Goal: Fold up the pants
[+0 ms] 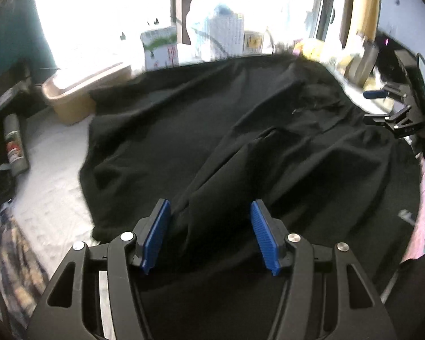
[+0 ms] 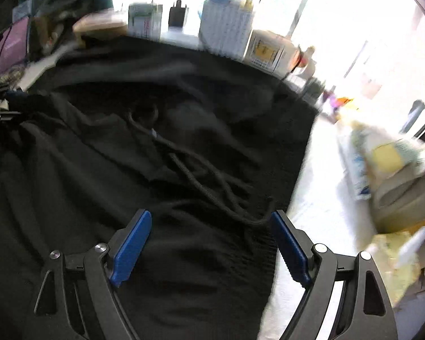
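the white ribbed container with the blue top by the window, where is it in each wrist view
Left wrist view: the white ribbed container with the blue top stands top centre, beyond the far edge of the black pants.
Right wrist view: the same container is top centre, again just past the pants' far edge.
Shared landmark: the small white box with a yellow label sits directly right of it in both.

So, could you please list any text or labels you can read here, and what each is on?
None can be read.
Green-white box: red marks, blurred.
Yellow-label box: print too blurred.
Spray can: label too small.
White packet: blue print, blurred.
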`<state>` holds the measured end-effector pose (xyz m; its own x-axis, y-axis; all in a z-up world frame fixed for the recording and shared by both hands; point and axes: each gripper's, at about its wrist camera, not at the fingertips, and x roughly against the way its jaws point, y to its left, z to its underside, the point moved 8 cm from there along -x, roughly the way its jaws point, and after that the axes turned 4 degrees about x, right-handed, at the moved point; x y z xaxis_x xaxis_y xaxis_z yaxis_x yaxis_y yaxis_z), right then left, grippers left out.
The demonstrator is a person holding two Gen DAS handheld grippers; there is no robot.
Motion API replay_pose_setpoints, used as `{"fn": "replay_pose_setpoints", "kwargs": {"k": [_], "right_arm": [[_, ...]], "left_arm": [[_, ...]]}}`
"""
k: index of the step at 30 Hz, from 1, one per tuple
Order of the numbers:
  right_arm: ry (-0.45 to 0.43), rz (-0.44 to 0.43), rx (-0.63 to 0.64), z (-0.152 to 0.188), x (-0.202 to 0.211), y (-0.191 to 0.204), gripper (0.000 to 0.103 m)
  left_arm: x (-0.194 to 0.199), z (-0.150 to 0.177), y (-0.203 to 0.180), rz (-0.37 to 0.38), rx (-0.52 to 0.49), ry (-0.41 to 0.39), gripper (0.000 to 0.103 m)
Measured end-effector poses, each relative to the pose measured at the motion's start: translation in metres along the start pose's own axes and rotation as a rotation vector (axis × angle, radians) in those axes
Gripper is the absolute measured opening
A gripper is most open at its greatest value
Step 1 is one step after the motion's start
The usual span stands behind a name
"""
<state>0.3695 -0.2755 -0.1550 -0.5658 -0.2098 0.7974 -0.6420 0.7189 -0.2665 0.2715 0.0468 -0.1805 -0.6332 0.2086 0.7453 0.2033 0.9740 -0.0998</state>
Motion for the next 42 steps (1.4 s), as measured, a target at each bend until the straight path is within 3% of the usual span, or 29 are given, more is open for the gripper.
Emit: {"fn": "replay_pose_setpoints", "kwargs": {"k": [3,8,17,26,35,39,42], "right_arm": [[-0.078,0.035,-0.055,-0.001,0.037,-0.01,0.087],[-0.095,0.087,-0.066,0.029,0.074,-0.006,0.087],[-0.072,0.16,-0.12,0.102,0.103,0.012,0.087],[-0.082,0.165,-0.176,0.132,0.121,0.032,0.088],[-0.061,0.132,-0.177,0.133,0.107,0.045,0.089],[-0.055,0.131,-0.185,0.135,0.101,0.042,0.089],[-0.042,0.153,-0.186,0.142,0.098,0.038,0.089]], "left_arm": [[0.03,0.004,0.0,-0.009,0.008,-0.054,0.059],[0.063,0.031,-0.005,-0.024,0.033,-0.088,0.059],[0.079,0.099,-0.02,-0.047,-0.009,-0.034,0.061],[0.091,0.145,-0.028,-0.076,-0.116,0.03,0.064],[0.089,0.139,-0.022,-0.138,-0.117,-0.001,0.067],[0.081,0.127,-0.016,-0.216,-0.111,-0.029,0.081],[0.074,0.117,-0.013,-0.254,-0.09,-0.04,0.081]]}}
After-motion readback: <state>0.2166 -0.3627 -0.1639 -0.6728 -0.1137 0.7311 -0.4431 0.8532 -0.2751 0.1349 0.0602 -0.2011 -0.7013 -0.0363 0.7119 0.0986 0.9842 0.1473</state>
